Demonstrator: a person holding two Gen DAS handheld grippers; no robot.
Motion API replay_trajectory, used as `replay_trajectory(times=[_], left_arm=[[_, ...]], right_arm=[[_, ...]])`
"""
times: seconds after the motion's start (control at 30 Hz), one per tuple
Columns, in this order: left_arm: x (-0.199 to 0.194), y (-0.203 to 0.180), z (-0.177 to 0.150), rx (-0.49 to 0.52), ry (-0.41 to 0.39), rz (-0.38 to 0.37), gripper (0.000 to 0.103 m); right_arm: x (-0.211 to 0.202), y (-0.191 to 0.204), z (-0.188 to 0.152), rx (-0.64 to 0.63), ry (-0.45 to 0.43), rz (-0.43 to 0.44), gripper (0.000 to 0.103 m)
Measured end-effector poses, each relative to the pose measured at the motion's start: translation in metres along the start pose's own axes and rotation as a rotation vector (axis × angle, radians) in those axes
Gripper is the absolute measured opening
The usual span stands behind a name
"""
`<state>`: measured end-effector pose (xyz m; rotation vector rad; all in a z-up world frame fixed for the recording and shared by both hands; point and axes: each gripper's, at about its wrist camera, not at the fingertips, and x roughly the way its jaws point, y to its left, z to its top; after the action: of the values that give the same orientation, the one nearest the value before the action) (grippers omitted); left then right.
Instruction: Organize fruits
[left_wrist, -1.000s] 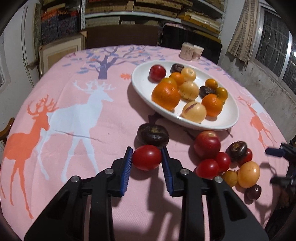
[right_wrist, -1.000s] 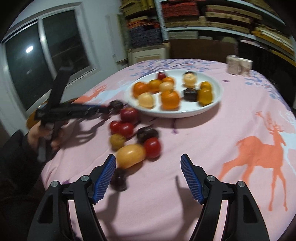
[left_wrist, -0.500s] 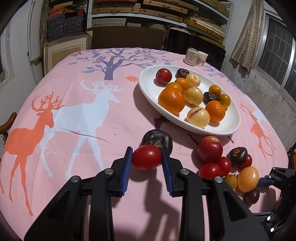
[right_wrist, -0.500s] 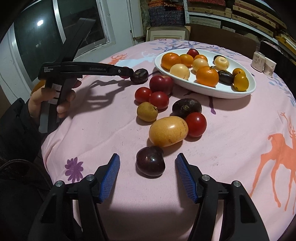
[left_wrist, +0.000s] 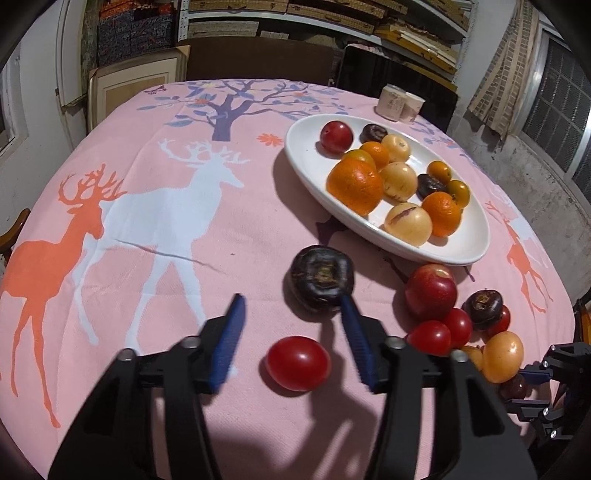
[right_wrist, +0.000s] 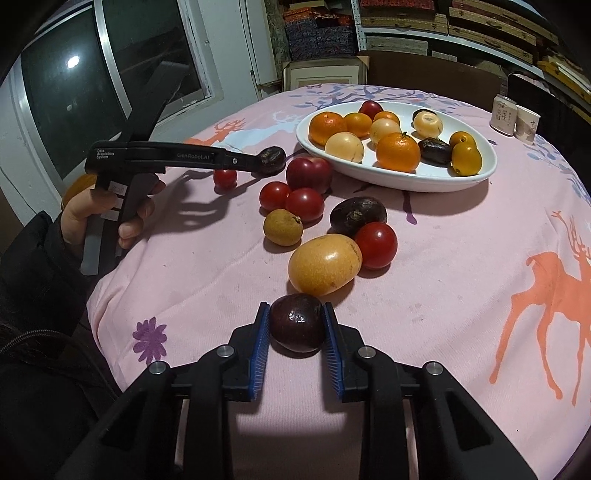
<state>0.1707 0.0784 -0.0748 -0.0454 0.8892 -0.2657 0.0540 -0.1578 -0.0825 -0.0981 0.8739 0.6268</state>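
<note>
The left gripper (left_wrist: 291, 336) is opening, its jaws clear of the cherry tomato (left_wrist: 297, 363), which lies on the pink worktop (left_wrist: 155, 266) between them, near a dark fruit (left_wrist: 320, 282). The right gripper (right_wrist: 295, 334) is clenched on a dark plum (right_wrist: 296, 322) beside a yellow fruit (right_wrist: 324, 264). The step in hand looks like picking up the plum; next it probably needs lifting and carrying to the white plate (right_wrist: 406, 181), already full of oranges.

Right gripper (right_wrist: 295, 325) with blue ribbed pads clamped on round dark-purple glossy plum (right_wrist: 297, 328) on pink deer-print tablecloth (right_wrist: 461, 266). Oval yellow-orange smooth fruit (right_wrist: 324, 264) just ahead, almost touching the plum; white oval ceramic plate (right_wrist: 406, 181) farther ahead.
</note>
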Motion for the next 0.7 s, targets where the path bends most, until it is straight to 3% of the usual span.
replay_trajectory(times=[0.07,0.23,0.27,0.37,0.53,0.7], left_arm=[[-0.004,-0.003,-0.001,0.014,-0.018,0.009,0.03],[-0.006,-0.002,-0.001,0.005,-0.018,-0.007,0.029],[-0.007,-0.003,-0.001,0.011,-0.008,-0.018,0.03],[-0.009,-0.01,-0.009,0.047,0.027,0.018,0.053],[-0.012,-0.021,-0.027,0.142,0.051,0.101,0.055],[-0.015,-0.003,-0.026,0.061,0.044,0.099,0.029]], right_arm=[[-0.005,-0.001,0.0,0.006,-0.018,0.019,0.028],[-0.014,-0.006,0.003,0.017,-0.052,0.041,0.028],[-0.015,-0.007,0.003,0.022,-0.052,0.043,0.028],[-0.018,-0.011,0.005,0.024,-0.05,0.036,0.028],[-0.02,-0.015,0.007,0.037,-0.059,0.047,0.028],[-0.019,-0.013,0.006,0.034,-0.056,0.06,0.028]])
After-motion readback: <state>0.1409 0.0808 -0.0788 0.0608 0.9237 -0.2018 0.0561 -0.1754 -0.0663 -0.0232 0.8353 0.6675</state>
